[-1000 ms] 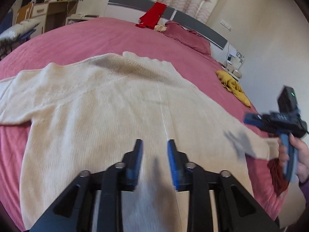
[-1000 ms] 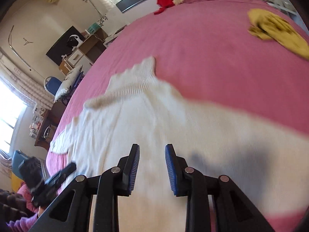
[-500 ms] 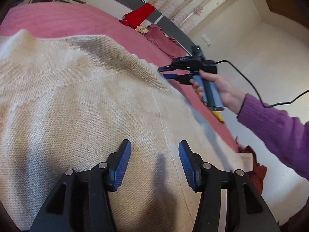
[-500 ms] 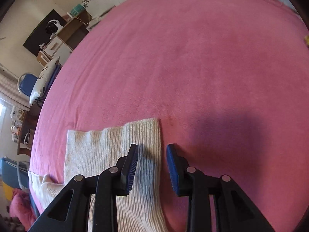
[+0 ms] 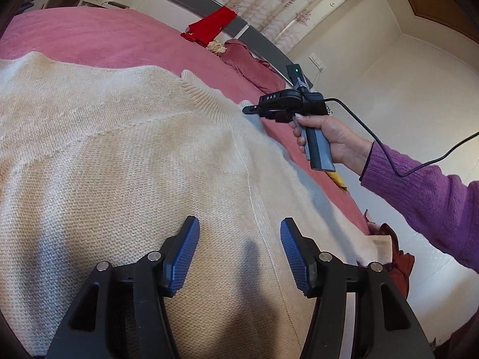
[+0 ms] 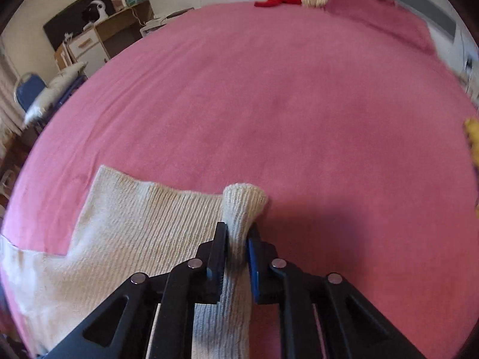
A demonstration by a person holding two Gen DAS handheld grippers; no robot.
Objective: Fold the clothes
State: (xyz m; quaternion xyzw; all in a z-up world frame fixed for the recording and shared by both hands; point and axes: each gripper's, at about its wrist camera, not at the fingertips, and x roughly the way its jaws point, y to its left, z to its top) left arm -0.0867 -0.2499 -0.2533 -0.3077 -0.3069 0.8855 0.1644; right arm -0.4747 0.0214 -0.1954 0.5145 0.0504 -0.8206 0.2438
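Observation:
A cream knit sweater (image 5: 125, 161) lies spread flat on the pink bed (image 5: 89, 36). My left gripper (image 5: 239, 252) is open just above the sweater's body, near a vertical seam. In the left wrist view my right gripper (image 5: 248, 109) sits at the sweater's ribbed collar edge, held by a hand in a purple sleeve. In the right wrist view my right gripper (image 6: 236, 252) is shut on a pinched-up corner of the ribbed collar (image 6: 244, 206), with the rest of the ribbed knit (image 6: 134, 227) flat to the left.
A red garment (image 5: 209, 27) and a pink pillow (image 5: 251, 68) lie at the headboard. A yellow cloth (image 5: 336, 178) and a dark red cloth (image 5: 398, 266) lie at the bed's right edge. A desk and drawers (image 6: 89, 42) stand left of the bed.
My right gripper has closed on the corner of the ribbed collar and bunched it up. My left gripper has opened wider over the sweater's body.

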